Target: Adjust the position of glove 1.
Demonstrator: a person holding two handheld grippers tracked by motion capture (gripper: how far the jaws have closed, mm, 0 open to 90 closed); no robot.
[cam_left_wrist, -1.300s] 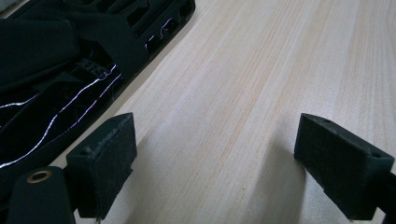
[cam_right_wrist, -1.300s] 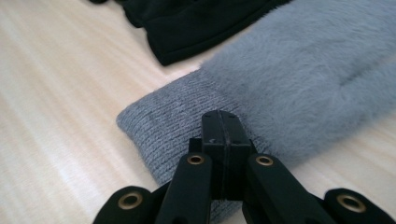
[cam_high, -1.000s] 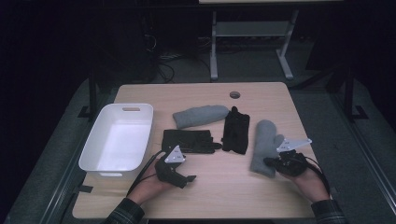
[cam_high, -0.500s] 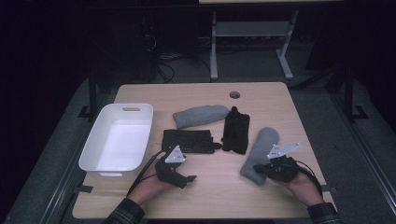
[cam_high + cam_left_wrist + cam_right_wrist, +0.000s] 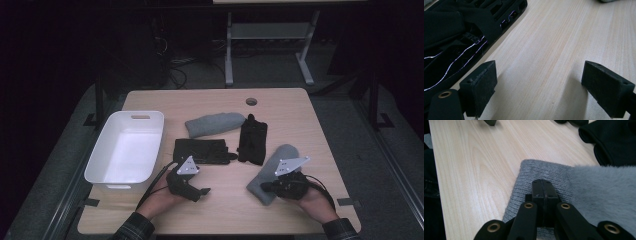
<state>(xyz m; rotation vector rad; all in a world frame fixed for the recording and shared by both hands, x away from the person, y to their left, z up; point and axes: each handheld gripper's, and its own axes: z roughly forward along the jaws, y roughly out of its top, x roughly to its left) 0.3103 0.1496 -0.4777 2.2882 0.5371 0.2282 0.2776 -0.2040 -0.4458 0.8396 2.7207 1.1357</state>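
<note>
the right hand-held gripper [image 5: 270,186] is near the front right of the table [image 5: 300,115]. its two black jaws are pressed together, pinching the ribbed cuff of a grey mitten [image 5: 274,167]. in the right gripper view the same hand-held gripper [image 5: 543,185] bites the knitted edge of the mitten [image 5: 599,195], and the fluffy part spreads out to the right. the mitten lies flat on the table, slanted, with its rounded end pointing away from the person. it is just beside a black glove [image 5: 251,141], but i cannot tell if they touch.

the left hand-held gripper [image 5: 202,191] rests on the table near the front, in the person's left hand [image 5: 162,197]. its jaws are spread wide with nothing between them. in the left gripper view the hand-held gripper [image 5: 539,87] has bare wood between its jaws, and a second black glove [image 5: 461,32] lies just to the left of them.

a white bin [image 5: 100,170] sits on the left side of the table. nothing is in it. its floor is bare and white.

another grey mitten [image 5: 215,123] lies farther back, in the middle of the table, just behind the second black glove [image 5: 201,150]. all four mittens and gloves are on the table, outside the bin.
</note>
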